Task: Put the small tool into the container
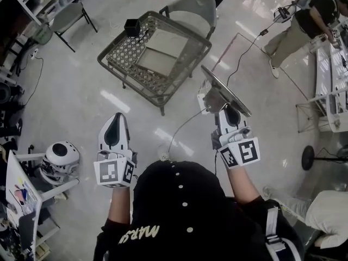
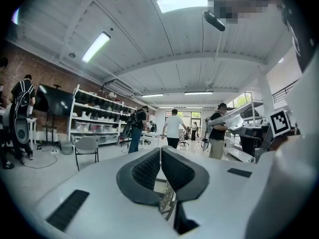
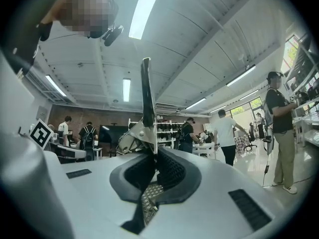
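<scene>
I am holding the small tool (image 1: 225,91) pinched in my closed right claw (image 1: 227,112), blade pointing ahead, the wicker basket (image 1: 117,53) lying on the floor ahead-left of it, my left claw (image 1: 116,123) closed, empty.

Glossy grey floor (image 1: 81,97) throws back the lamp glare. Dead ahead stands a wicker bench (image 1: 128,56), with a grey chair (image 1: 191,8) tucked just behind it. A folding chair (image 1: 68,16) sits well off at the upper left. A cable (image 1: 247,47) snakes across the floor. Overhead, a white ribbed ceiling (image 2: 149,49) carries strip lights (image 2: 94,46) and a bright panel (image 2: 182,1). Along the left side runs a brick wall (image 2: 35,66) with a dark screen (image 2: 57,101) in front, then white shelves (image 2: 97,118). Daylight pours through the windows (image 2: 192,115) at the far end, and several people (image 2: 174,127) stand about there.
</scene>
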Available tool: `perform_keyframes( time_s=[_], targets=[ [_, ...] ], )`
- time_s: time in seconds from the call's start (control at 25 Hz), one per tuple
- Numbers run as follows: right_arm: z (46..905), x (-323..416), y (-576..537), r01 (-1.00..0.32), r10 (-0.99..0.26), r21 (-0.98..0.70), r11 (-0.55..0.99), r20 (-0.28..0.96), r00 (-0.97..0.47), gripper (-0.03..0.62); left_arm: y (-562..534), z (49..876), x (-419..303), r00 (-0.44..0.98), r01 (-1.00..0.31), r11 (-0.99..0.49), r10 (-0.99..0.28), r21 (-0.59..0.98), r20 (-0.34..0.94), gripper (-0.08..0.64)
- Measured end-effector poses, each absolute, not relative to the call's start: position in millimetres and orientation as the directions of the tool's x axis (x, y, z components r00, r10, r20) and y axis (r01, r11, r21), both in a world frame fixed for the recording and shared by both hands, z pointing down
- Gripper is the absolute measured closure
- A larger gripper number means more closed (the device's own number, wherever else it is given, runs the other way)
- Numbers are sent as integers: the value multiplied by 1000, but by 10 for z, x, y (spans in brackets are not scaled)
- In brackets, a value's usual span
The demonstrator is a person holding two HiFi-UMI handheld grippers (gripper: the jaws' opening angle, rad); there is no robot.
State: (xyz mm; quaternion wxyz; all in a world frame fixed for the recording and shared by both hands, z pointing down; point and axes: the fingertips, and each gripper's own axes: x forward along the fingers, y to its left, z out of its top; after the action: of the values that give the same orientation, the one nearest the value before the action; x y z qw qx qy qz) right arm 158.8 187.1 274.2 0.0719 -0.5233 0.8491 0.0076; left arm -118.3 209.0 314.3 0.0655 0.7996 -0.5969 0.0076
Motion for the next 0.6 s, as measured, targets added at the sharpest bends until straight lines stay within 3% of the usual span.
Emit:
perform_keyframes(
  time_s=[0.6],
  targets=[
    [2883, 1287, 1258, -909, -913, -104, 404, -101, -395, 577, 1448, 3299, -1551, 314, -947, -301, -942, 116, 120, 526]
  ],
)
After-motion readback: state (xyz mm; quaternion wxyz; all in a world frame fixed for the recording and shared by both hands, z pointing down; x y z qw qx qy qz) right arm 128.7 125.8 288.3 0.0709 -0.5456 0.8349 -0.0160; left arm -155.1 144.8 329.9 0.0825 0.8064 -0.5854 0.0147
